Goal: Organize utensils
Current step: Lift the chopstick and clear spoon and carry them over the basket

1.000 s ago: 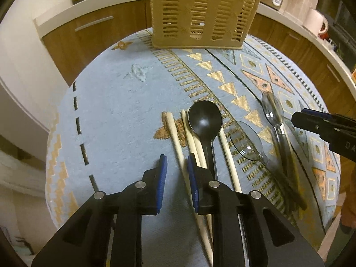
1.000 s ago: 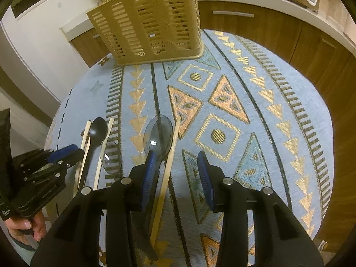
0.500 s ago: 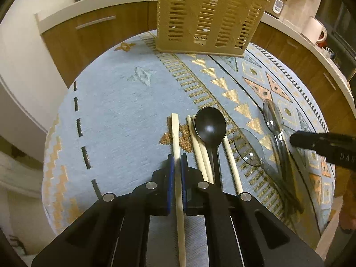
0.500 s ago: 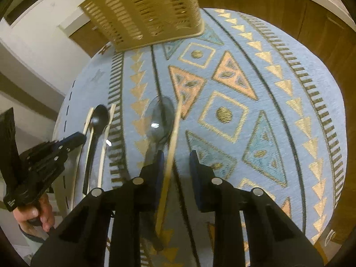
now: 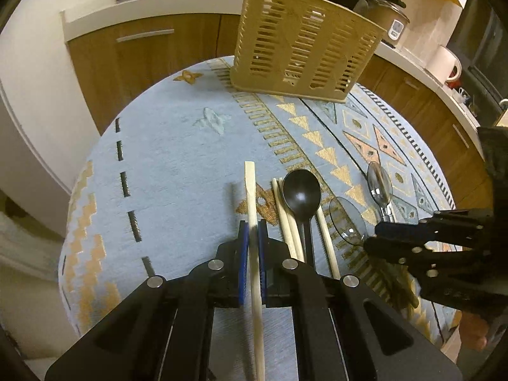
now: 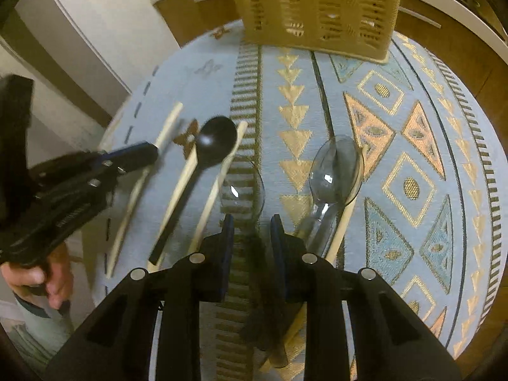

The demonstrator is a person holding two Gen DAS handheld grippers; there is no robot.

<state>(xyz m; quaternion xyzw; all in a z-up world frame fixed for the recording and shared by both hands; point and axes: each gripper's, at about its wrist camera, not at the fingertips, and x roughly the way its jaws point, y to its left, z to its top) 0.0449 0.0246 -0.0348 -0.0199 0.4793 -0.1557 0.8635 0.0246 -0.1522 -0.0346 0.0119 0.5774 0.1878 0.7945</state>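
Note:
My left gripper (image 5: 250, 241) is shut on a pale wooden chopstick (image 5: 251, 197) and holds it lifted off the blue patterned cloth (image 5: 177, 158). More chopsticks (image 5: 287, 222) and a black spoon (image 5: 301, 190) lie just right of it. My right gripper (image 6: 252, 231) has its jaws apart around the handle of a clear plastic spoon (image 6: 243, 187). A second clear spoon (image 6: 336, 168) and a chopstick (image 6: 344, 222) lie to its right. The tan slotted utensil basket (image 5: 301, 50) stands at the table's far edge.
Wooden cabinets and a white counter (image 5: 152, 6) ring the round table. A rice cooker (image 5: 387, 16) and a white mug (image 5: 447, 63) stand on the counter at the back right. The left gripper (image 6: 95, 171) shows at the left of the right wrist view.
My left gripper closed on the chopstick and lifted it. My right gripper shifted left from the right-hand chopstick and spoon to the other clear spoon's handle, its jaws narrowing.

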